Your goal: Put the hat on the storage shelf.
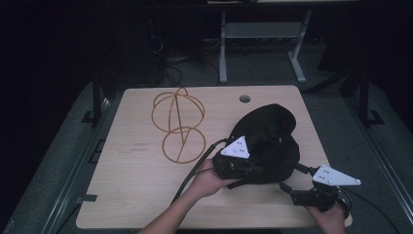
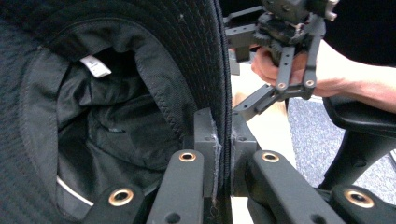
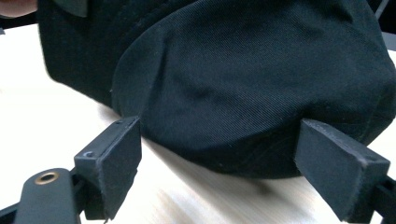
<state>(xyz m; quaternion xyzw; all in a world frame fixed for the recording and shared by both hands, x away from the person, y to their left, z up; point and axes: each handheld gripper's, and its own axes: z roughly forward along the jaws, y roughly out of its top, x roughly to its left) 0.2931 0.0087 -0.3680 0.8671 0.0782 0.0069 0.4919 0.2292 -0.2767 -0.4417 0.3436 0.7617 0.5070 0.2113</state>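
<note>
Centrally on the wooden worktop: black cap, right of a wire hoop frame. Left tool clenched on the cap's brim edge. Right tool released, straddling the crown, pads apart.

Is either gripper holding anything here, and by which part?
The left gripper is shut on the black cap, pinching its rim edge. The right gripper is open beside the cap's crown, holding nothing.

Ahead of our right hand-held gripper a black cap blocks us; bare tabletop lies open beside its open jaws.
</note>
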